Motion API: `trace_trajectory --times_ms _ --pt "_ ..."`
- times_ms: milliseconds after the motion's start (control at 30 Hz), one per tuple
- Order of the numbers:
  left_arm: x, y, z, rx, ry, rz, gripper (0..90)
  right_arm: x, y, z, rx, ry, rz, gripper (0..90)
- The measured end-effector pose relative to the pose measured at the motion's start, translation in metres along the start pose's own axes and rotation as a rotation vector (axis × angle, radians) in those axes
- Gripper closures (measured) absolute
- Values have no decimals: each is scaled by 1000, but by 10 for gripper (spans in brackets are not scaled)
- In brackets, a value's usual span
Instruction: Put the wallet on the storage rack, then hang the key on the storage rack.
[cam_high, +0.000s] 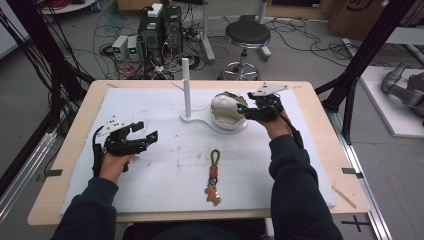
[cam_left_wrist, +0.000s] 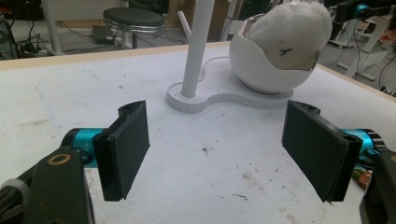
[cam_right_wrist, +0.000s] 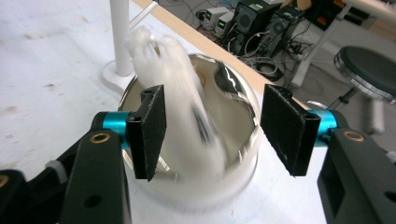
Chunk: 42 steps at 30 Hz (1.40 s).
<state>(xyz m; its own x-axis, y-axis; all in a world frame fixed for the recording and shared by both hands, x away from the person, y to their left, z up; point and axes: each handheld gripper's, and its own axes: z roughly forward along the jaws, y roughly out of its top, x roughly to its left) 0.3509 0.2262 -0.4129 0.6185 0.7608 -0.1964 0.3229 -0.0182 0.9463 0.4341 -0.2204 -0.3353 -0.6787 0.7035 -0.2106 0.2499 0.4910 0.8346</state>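
A soft white cloth (cam_right_wrist: 180, 93) sits in the round white bowl (cam_high: 227, 122) at the far side of the bench (cam_high: 70, 150). The cloth pokes up out of the bowl, and it looks blurry in the right gripper view, so it may be moving. The bowl is part of a white stand with a tall thin post (cam_high: 186, 87) just beside it.

The right gripper (cam_high: 245, 111) hangs right over the bowl. Its fingers (cam_right_wrist: 149, 130) are spread wide, one on each side of the cloth, not squeezing it. I think the step now is dealing with the cloth in the bowl. Next, the fingers would need to close on the cloth to hold it well.

The left gripper (cam_high: 145, 132) waits well apart, low over the bench, fingers (cam_left_wrist: 126, 147) spread and holding nothing. A keychain (cam_high: 214, 177) with a little bear lies near the person's edge.
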Motion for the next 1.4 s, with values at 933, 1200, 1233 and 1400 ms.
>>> trace_trajectory --times_ms 933,1200,1233,1400 --pt "-11 -4 5 15 -2 20 231 -14 -121 -82 -22 -102 244 280" --pt "-15 -5 9 50 -1 34 234 -12 -125 -81 -10 -107 261 277" --pt "-16 -5 11 56 0 32 234 -13 -126 -80 -10 -108 260 276" --pt "-27 -6 17 98 -24 38 234 -12 -128 -78 3 -106 258 275"
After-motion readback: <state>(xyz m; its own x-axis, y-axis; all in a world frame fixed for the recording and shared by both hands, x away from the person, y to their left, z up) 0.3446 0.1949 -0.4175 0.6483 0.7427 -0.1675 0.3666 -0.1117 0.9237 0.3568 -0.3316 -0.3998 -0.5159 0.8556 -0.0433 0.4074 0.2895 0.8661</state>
